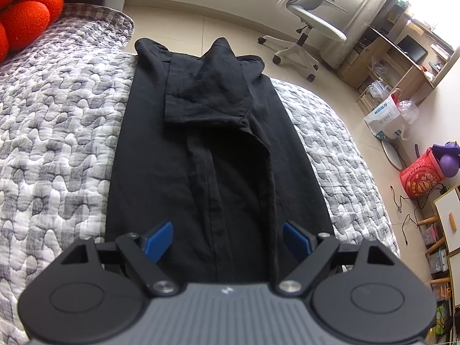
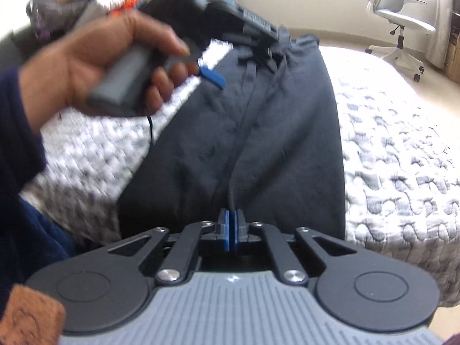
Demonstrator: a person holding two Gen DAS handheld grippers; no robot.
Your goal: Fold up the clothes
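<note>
1. One bed, grey-and-white quilted cover; it carries the garment.
2. One black shirt, lying lengthwise down the bed, sides folded in, a sleeve laid across the upper part.
3. One white office chair on the floor past the bed's far end, well apart.
4. My left gripper: blue pads spread wide over the shirt's near hem, nothing between them.
5. My right gripper: pads pressed together; blur, so cloth pinched or not I cannot tell.
6. My left hand, blurred, blocks the right view's upper left.
</note>
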